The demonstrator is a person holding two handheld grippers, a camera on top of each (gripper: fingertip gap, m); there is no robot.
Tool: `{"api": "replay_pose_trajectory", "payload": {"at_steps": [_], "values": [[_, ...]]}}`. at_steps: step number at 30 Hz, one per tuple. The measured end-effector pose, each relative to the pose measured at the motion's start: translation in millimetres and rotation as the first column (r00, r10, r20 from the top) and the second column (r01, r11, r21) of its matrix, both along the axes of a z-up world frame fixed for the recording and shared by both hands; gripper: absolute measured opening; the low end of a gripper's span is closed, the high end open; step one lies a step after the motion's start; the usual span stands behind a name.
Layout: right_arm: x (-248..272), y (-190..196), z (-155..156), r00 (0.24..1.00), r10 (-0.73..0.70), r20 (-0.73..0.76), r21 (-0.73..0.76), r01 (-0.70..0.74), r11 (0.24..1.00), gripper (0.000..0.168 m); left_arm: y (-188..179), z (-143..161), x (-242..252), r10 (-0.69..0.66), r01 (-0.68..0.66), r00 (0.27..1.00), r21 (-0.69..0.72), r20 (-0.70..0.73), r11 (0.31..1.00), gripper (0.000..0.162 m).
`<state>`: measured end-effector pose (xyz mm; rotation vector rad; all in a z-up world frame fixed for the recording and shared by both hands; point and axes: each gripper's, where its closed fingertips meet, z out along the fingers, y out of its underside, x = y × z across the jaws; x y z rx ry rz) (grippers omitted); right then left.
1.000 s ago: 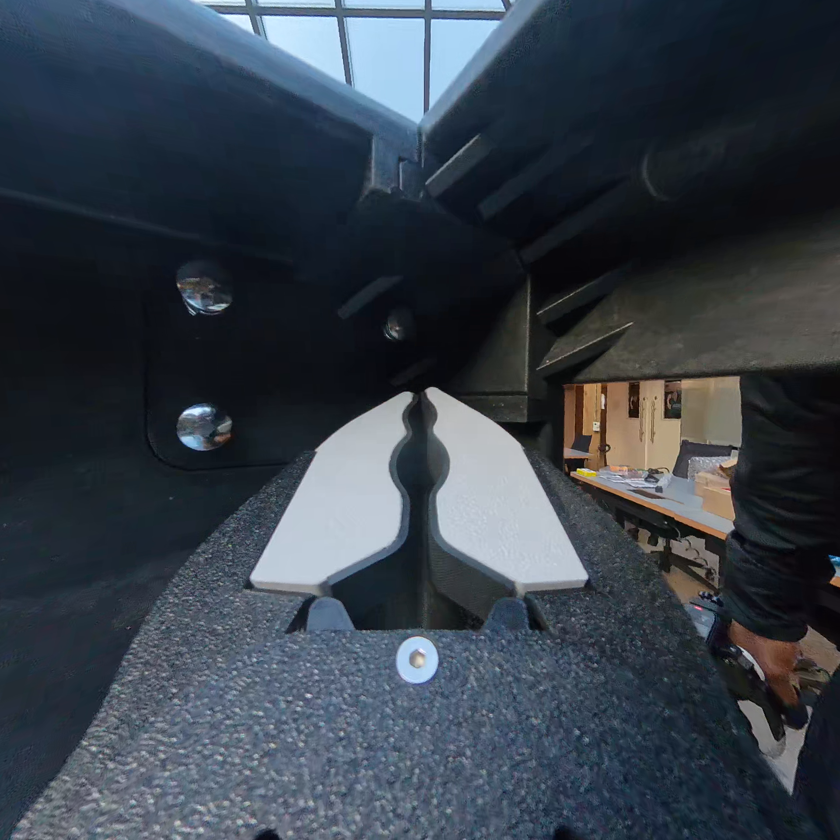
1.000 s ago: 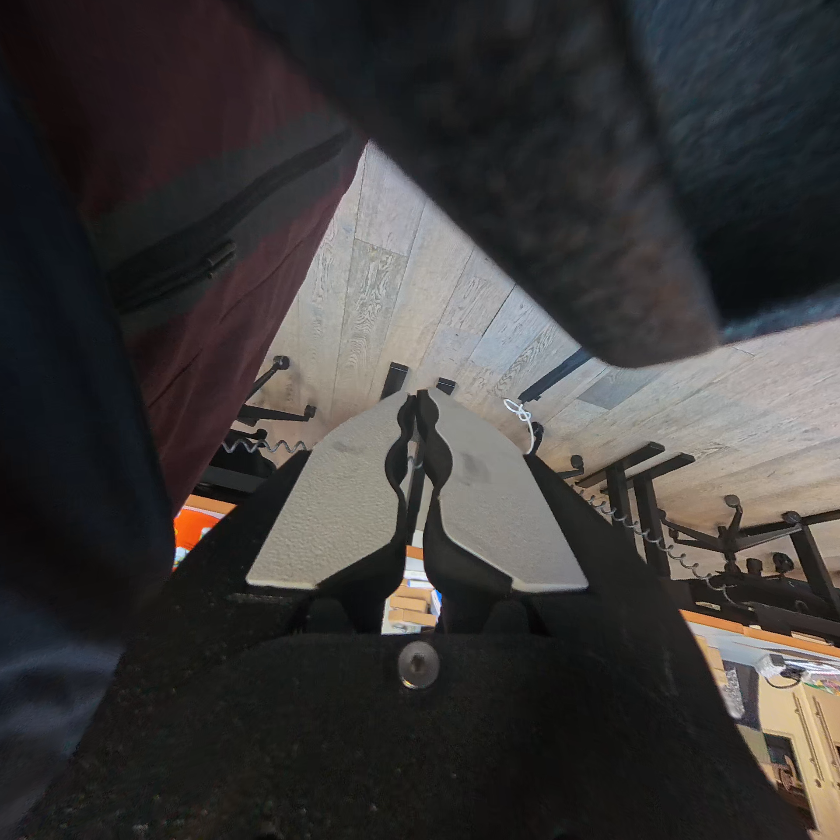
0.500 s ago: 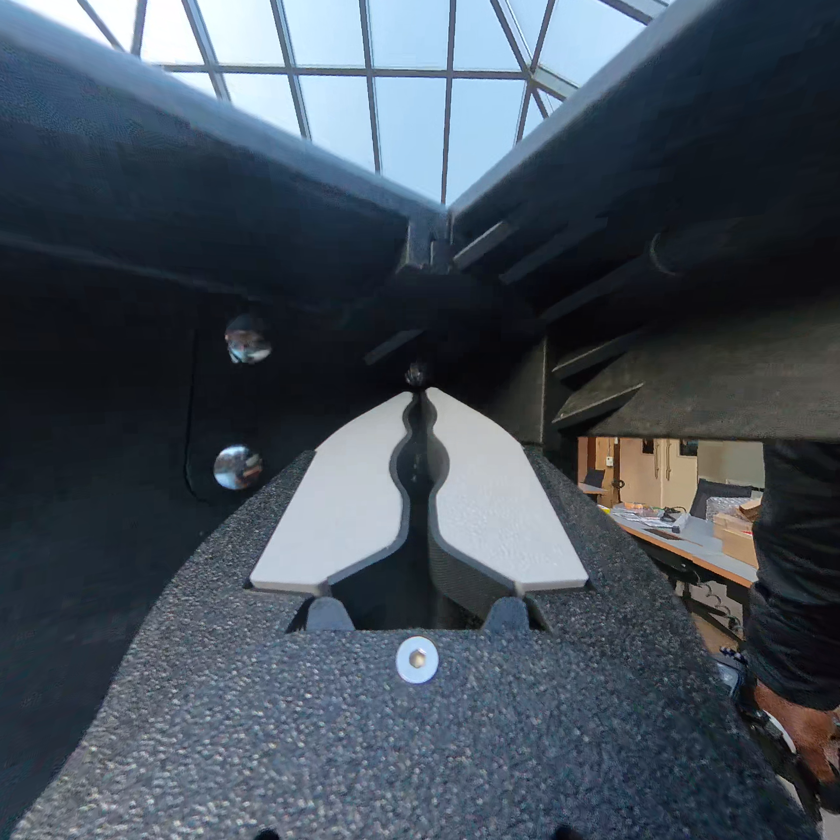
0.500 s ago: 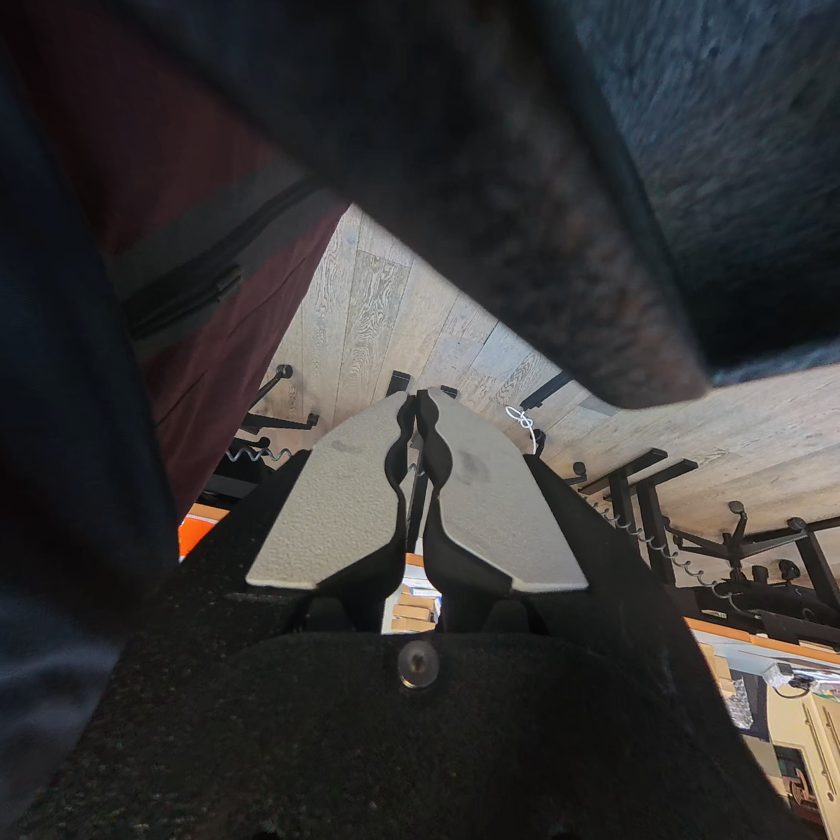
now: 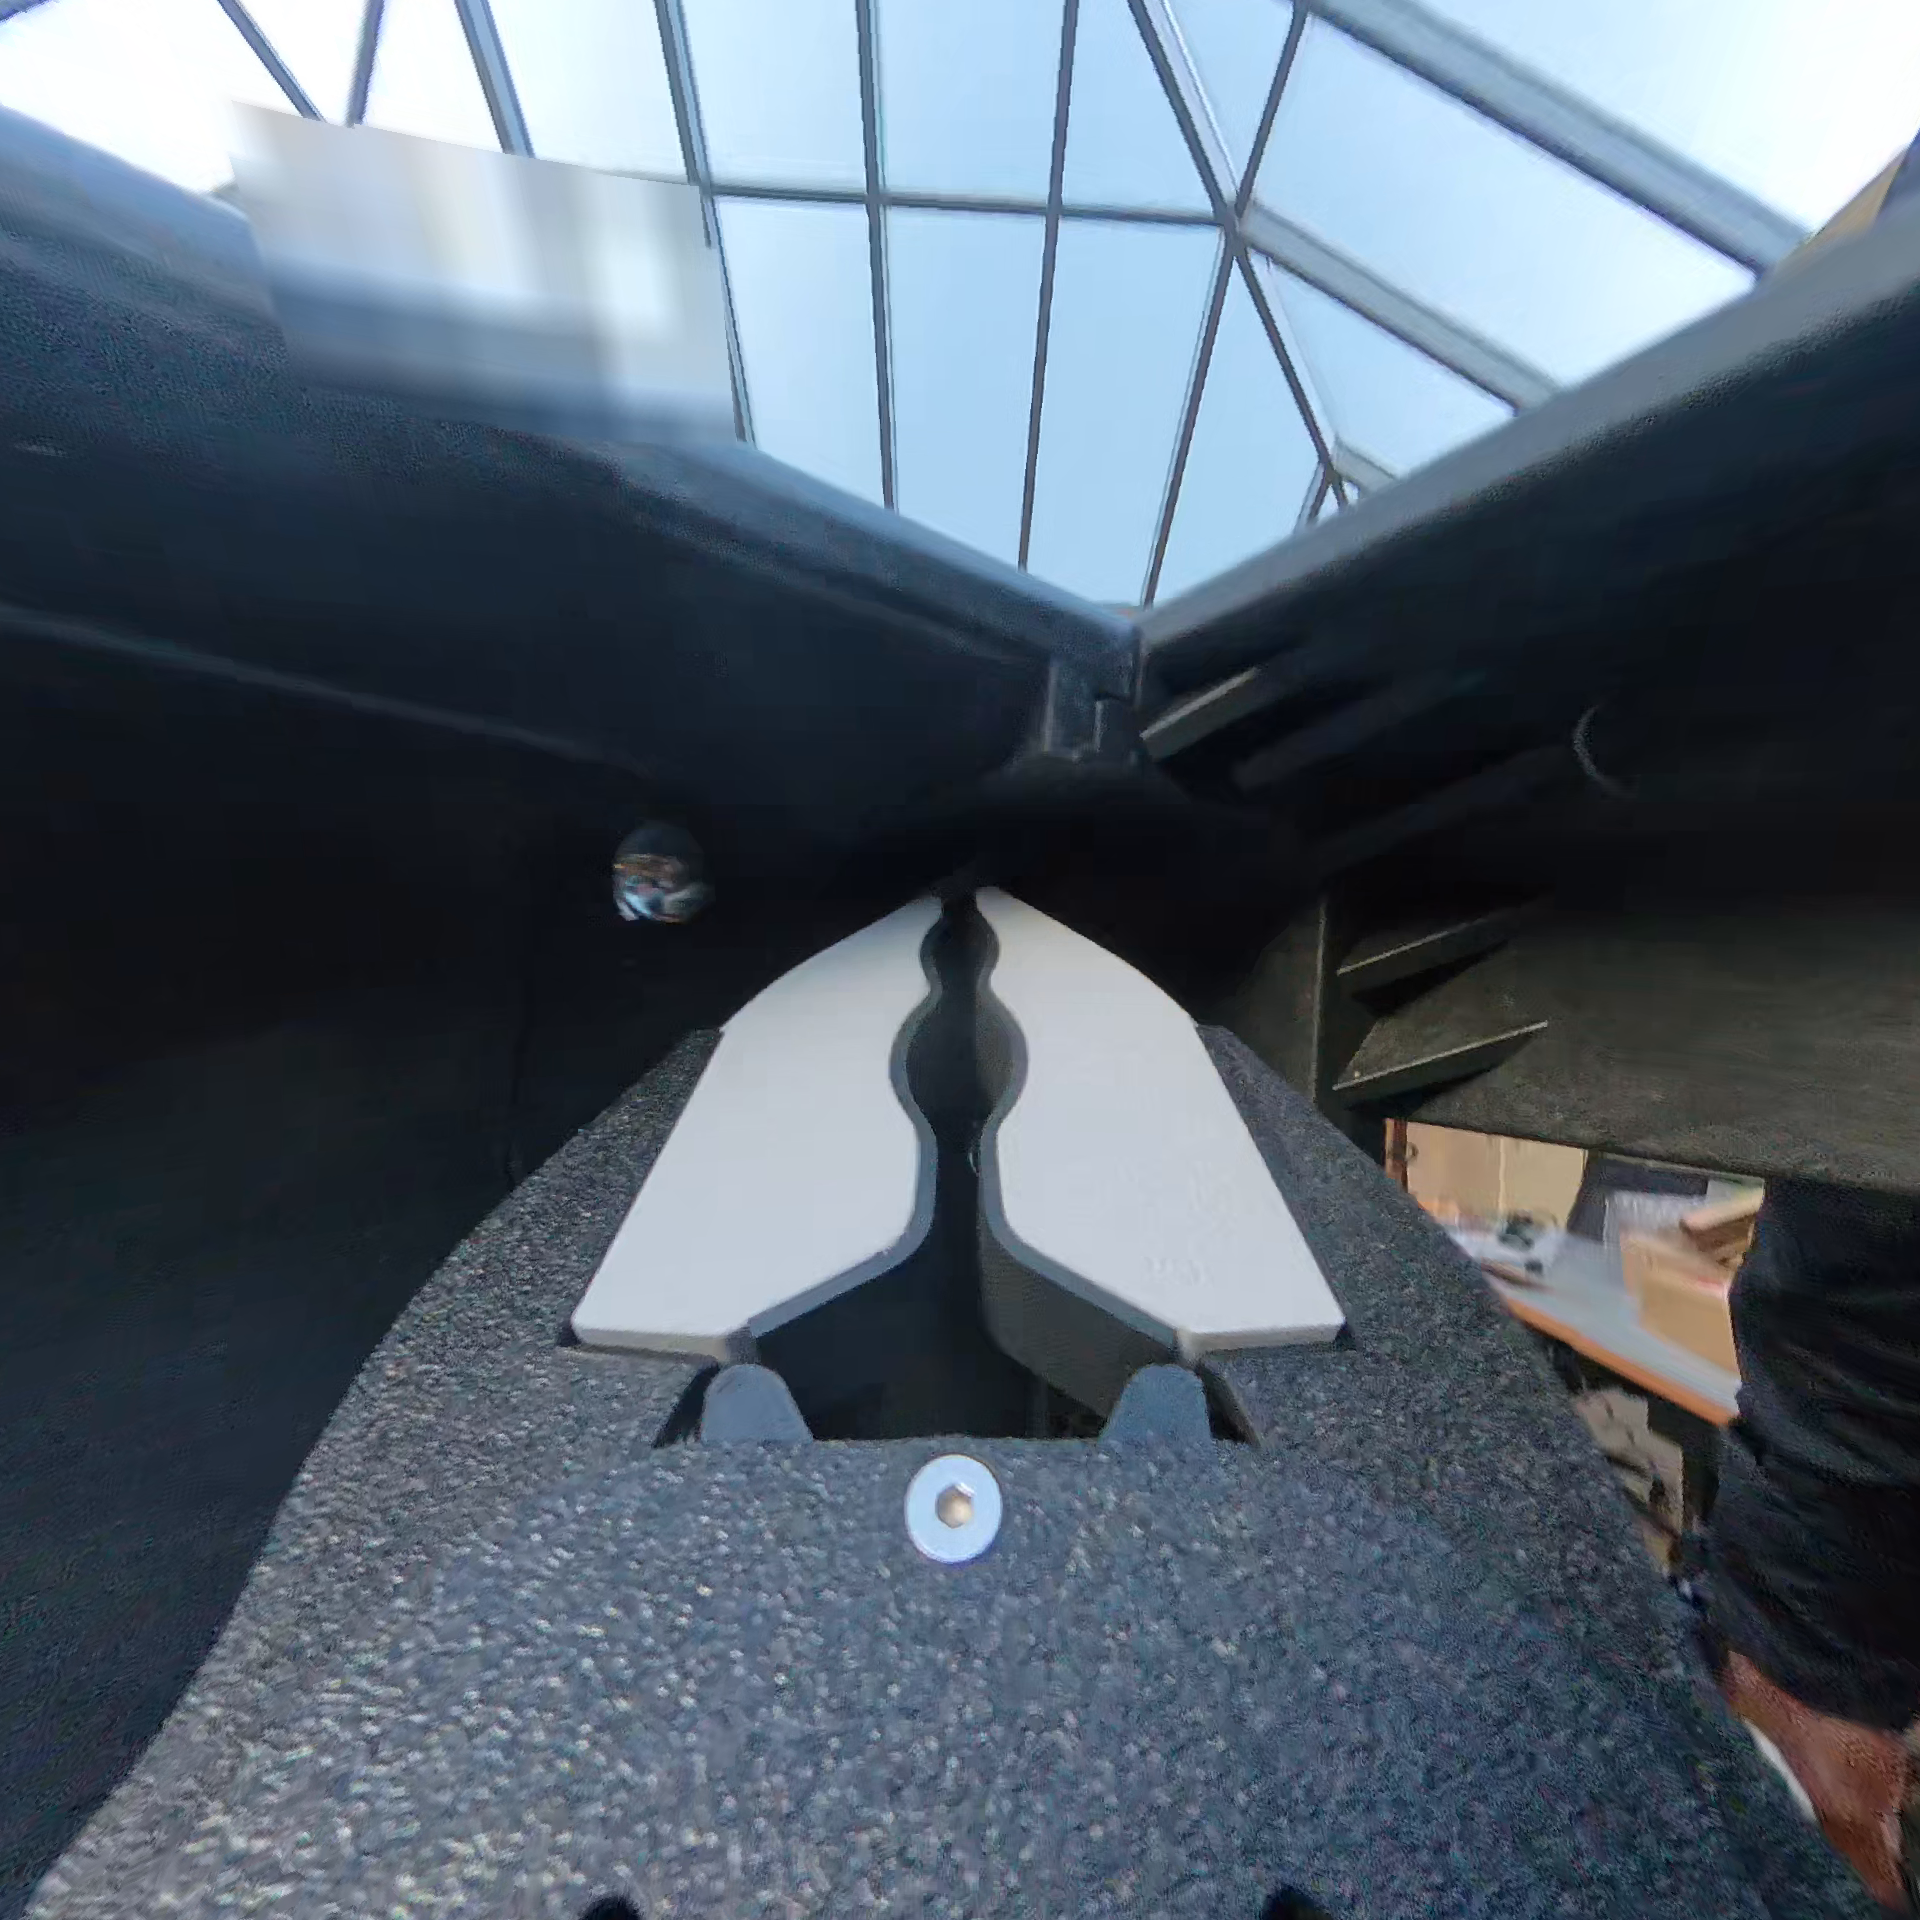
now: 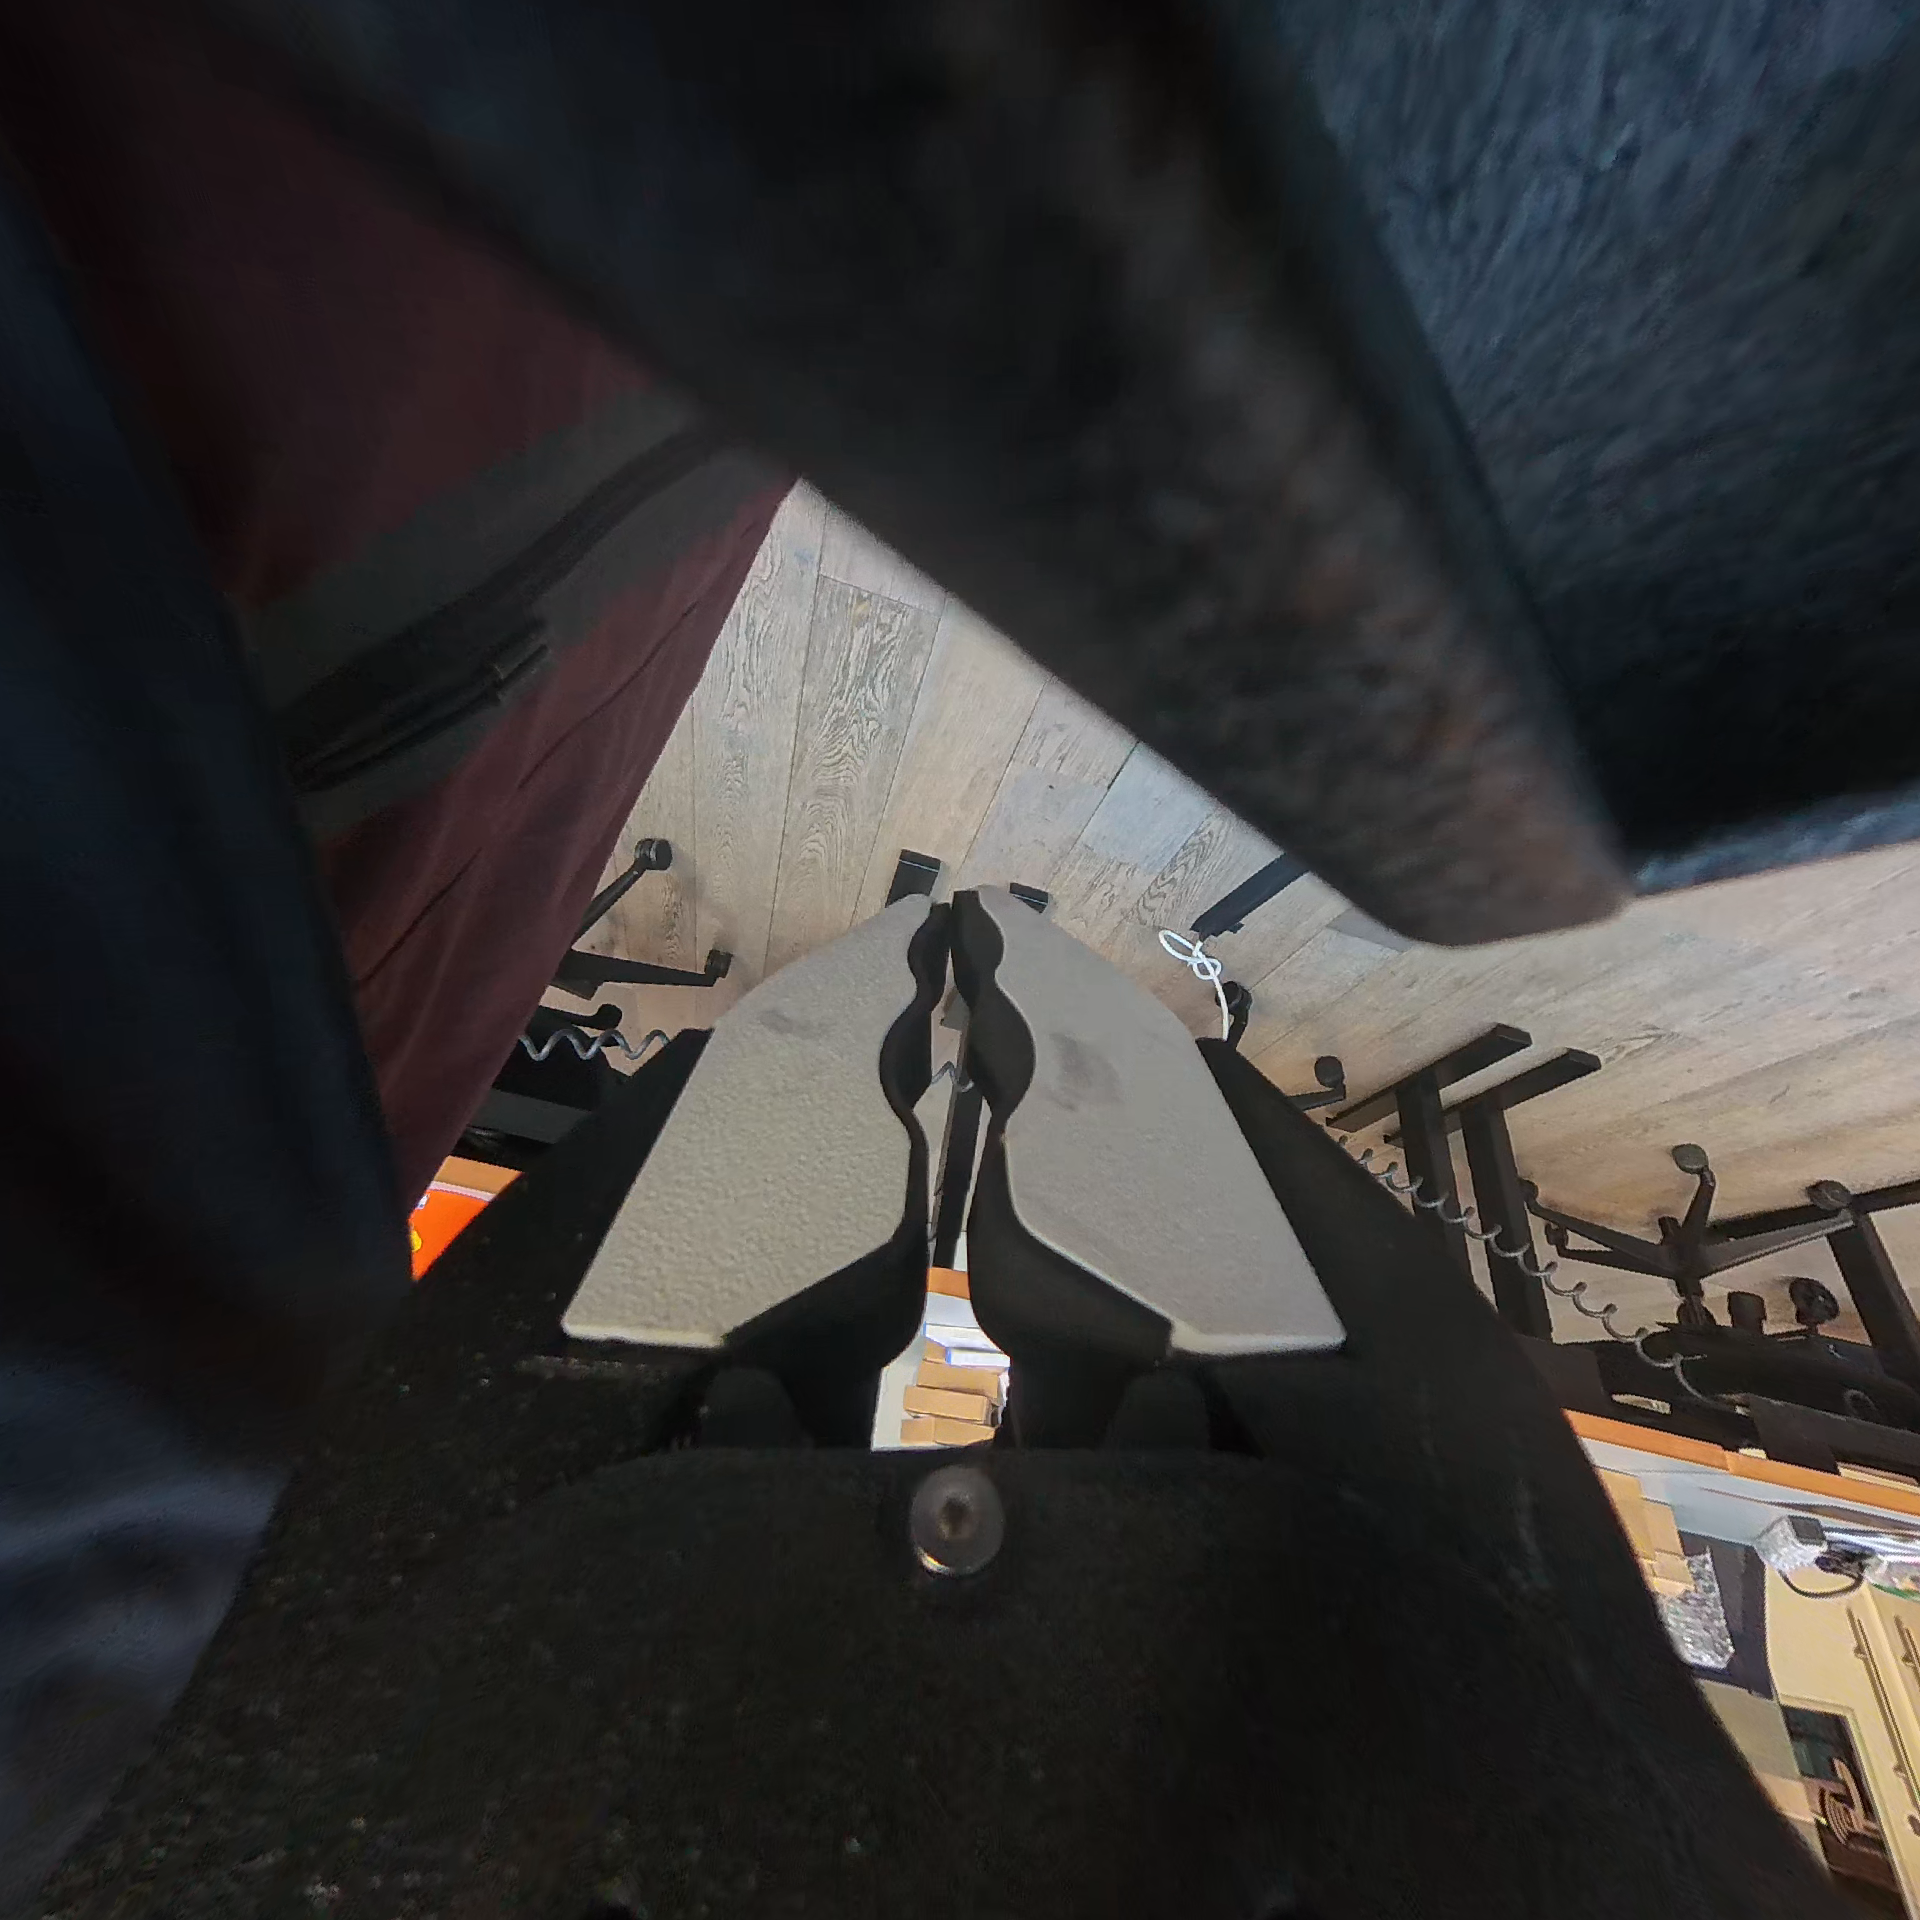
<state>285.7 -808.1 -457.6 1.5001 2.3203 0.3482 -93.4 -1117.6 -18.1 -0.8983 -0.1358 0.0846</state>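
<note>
Overhead, in the left wrist view, the left tongs [image 5: 958, 906] are closed tip to tip on nothing, pointing up at a glazed skylight [image 5: 1039, 312]. Dark textured housing [image 5: 416, 644] crowds close on both sides, with a shiny bolt [image 5: 659, 873] just left of the tips. A table [image 5: 1600, 1340] shows low right, beside a dark sleeve [image 5: 1829, 1455].

Seen from the right wrist view, the right tongs [image 6: 952, 914] are likewise closed and empty. Maroon fabric [image 6: 499, 831] hems the left, blurred dark housing [image 6: 1195, 520] the upper right; wood planking [image 6: 862, 727] fills the gap between.
</note>
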Motion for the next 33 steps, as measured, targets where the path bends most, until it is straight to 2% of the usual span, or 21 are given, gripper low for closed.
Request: {"api": "replay_pose_trajectory", "payload": {"at_steps": [3, 6, 10, 16, 20, 24, 33], "values": [[1, -2, 0, 1.000, -0.005, -0.004, -0.004, 0.005, 1.000, 0.003, -23, 5, -13, 0.028, -0.035, 0.998, 0.104, 0.062, 0.994, 0.000], [3, -1, 0, 1.000, -0.002, -0.003, -0.004, 0.002, 1.000, 0.003, -31, 7, -24, 0.057, -0.071, 0.992, 0.131, 0.110, 0.989, 0.000], [7, -1, 1, 1.000, 0.007, 0.003, -0.002, -0.007, 1.000, 0.003, -25, 3, -40, 0.065, -0.089, 0.977, 0.114, 0.204, 0.989, 0.000], [10, -2, 1, 1.000, 0.009, 0.004, -0.003, -0.009, 1.000, 0.003, -25, -6, -53, 0.112, -0.128, 0.956, 0.044, 0.271, 0.991, 0.000], [10, -2, 1, 1.000, 0.007, 0.004, -0.002, -0.007, 1.000, 0.003, -34, -10, -51, 0.123, -0.151, 0.952, 0.080, 0.282, 0.985, 0.000], [10, -2, 0, 1.000, 0.005, 0.003, -0.005, -0.005, 1.000, 0.003, -41, -20, -51, 0.204, -0.229, 0.937, 0.058, 0.283, 0.972, 0.000], [10, -3, 0, 1.000, 0.005, 0.000, -0.006, -0.005, 1.000, 0.003, -34, -13, -43, 0.391, -0.402, 0.904, 0.028, 0.172, 0.915, 0.000]]}}
